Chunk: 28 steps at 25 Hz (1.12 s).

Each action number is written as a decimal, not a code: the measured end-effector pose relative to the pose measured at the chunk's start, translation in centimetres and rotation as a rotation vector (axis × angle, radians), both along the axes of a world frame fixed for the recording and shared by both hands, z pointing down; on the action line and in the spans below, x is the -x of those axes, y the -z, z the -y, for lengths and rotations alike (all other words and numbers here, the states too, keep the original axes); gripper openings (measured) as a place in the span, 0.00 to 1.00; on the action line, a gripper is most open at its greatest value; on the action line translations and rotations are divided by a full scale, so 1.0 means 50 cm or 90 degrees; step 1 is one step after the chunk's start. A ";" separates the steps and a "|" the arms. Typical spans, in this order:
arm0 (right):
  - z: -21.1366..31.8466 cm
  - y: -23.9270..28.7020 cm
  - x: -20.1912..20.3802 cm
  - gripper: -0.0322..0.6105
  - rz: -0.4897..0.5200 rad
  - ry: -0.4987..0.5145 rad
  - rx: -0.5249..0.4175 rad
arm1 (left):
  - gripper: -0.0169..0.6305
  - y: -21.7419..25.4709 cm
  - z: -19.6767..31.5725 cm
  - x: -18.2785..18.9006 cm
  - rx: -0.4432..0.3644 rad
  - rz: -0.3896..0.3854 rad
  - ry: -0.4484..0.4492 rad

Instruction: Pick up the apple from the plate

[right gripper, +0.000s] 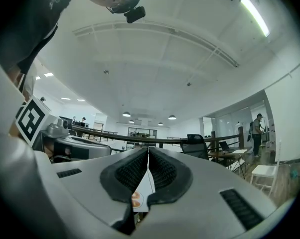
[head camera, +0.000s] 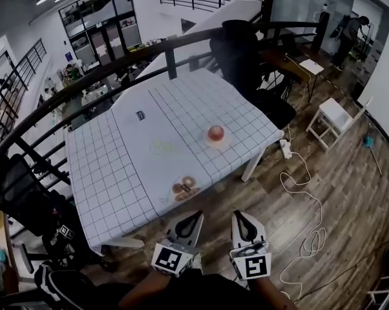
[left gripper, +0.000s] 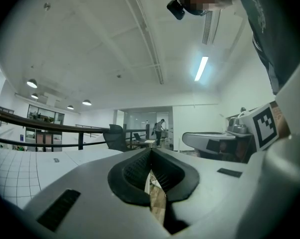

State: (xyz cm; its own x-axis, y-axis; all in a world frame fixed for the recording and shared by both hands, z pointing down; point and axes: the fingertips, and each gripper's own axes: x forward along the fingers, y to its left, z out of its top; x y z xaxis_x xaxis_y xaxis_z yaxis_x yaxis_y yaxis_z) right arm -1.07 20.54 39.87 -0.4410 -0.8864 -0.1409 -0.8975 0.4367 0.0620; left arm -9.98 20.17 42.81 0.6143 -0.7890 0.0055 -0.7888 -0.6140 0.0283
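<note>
Apple [head camera: 215, 133] sits on its plate [head camera: 219, 145] near the right side of the gridded table [head camera: 117, 173], well ahead of both grippers; left gripper [head camera: 196, 216] and right gripper [head camera: 240, 216] are clenched on nothing, and the fruit lies roughly between their lines

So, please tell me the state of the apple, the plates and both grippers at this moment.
apple: resting on its plate, not held.
near plate: carrying brown food, untouched.
left gripper: jaws shut, empty, far from the apple.
right gripper: jaws shut, empty, far from the apple.
</note>
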 end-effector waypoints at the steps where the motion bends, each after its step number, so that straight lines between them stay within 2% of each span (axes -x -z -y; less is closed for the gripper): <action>1: 0.013 -0.003 0.010 0.09 -0.001 0.000 0.003 | 0.05 -0.004 0.013 0.010 0.002 0.002 0.000; 6: 0.063 -0.023 0.036 0.09 -0.024 -0.007 0.017 | 0.05 -0.012 0.062 0.039 -0.004 -0.004 -0.005; 11: 0.071 -0.033 0.047 0.09 -0.009 -0.030 0.015 | 0.05 -0.028 0.078 0.049 -0.010 -0.004 -0.026; 15: 0.105 -0.018 0.063 0.09 -0.012 -0.037 0.026 | 0.05 -0.007 0.116 0.062 -0.007 -0.017 -0.032; 21: 0.132 -0.029 0.035 0.09 -0.012 -0.042 0.032 | 0.05 -0.023 0.141 0.033 0.004 -0.014 -0.039; 28: 0.236 -0.030 -0.033 0.09 -0.013 -0.027 0.035 | 0.05 -0.030 0.240 -0.025 0.016 -0.004 -0.014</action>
State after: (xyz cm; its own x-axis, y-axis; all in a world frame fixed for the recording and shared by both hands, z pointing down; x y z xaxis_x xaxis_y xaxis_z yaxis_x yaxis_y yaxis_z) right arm 0.58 8.74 41.40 -0.4052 -0.9105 -0.0827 -0.9140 0.4016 0.0571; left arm -8.74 8.20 44.30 0.6318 -0.7748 0.0205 -0.7747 -0.6304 0.0489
